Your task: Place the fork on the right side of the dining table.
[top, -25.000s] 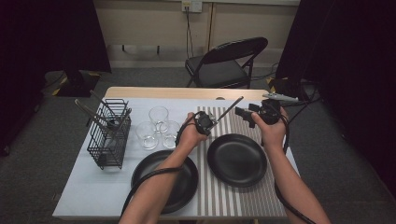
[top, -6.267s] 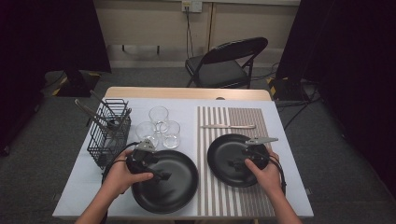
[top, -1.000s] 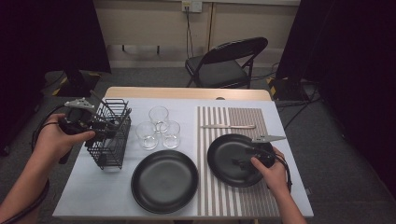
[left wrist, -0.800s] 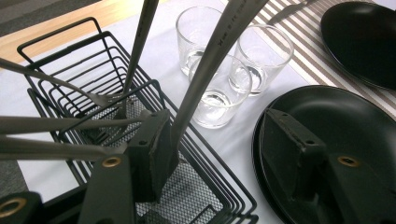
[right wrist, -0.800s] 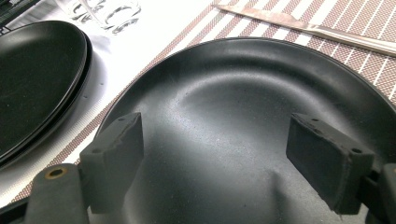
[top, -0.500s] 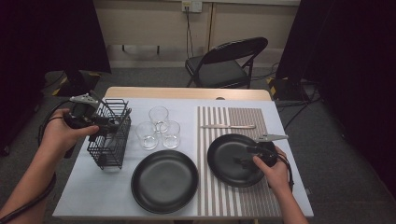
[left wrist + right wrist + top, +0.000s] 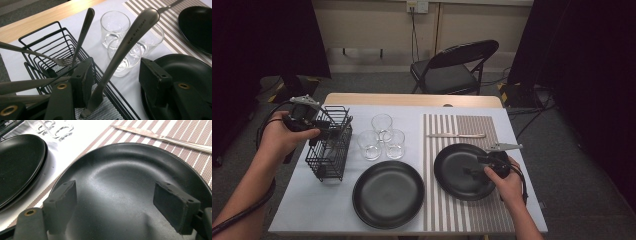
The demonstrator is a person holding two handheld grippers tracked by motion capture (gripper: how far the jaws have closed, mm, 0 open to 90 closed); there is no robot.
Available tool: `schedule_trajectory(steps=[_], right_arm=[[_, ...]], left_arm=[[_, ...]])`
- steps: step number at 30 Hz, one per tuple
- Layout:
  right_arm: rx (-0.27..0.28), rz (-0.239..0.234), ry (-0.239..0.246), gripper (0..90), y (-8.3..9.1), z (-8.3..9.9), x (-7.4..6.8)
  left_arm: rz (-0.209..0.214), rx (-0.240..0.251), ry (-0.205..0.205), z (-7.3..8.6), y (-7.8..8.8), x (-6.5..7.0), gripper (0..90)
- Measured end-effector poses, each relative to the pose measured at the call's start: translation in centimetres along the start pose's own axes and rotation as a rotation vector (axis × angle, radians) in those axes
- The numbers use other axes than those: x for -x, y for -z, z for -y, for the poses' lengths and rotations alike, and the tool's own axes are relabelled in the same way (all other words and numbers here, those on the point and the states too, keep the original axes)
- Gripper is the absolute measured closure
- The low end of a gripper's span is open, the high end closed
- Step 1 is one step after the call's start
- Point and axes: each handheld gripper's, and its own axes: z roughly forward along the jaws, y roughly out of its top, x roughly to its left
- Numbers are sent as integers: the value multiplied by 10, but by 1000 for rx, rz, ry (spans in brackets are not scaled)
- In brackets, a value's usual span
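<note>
Table-edge wire caddy [image 7: 331,147], left tool [image 7: 112,82] now nearer, unclenched astride a utensil handle [image 7: 120,53].

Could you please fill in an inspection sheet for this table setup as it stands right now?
Surface: table, pale cover, striped mat.
Job's things: wire caddy holding cutlery; one utensil handle between the left gripper's open jaws, pads not pressing.
Clutter: three glasses, two black plates, knife.
Grippers: right gripper open over right plate.
Cables: one trails from left gripper.
Surroundings: folding chair.
</note>
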Motion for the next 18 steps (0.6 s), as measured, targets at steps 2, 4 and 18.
schedule_trajectory(steps=[2, 4, 18], right_arm=[[0, 1, 4, 184, 0, 0, -1], [1, 1, 3, 184, 0, 0, -1], [-2, 2, -1, 184, 0, 0, 1]], left_arm=[[-3, -1, 5, -1, -1, -1, 449], [-4, 1, 8, -1, -1, -2, 450], [-6, 5, 7, -9, -3, -6, 453]])
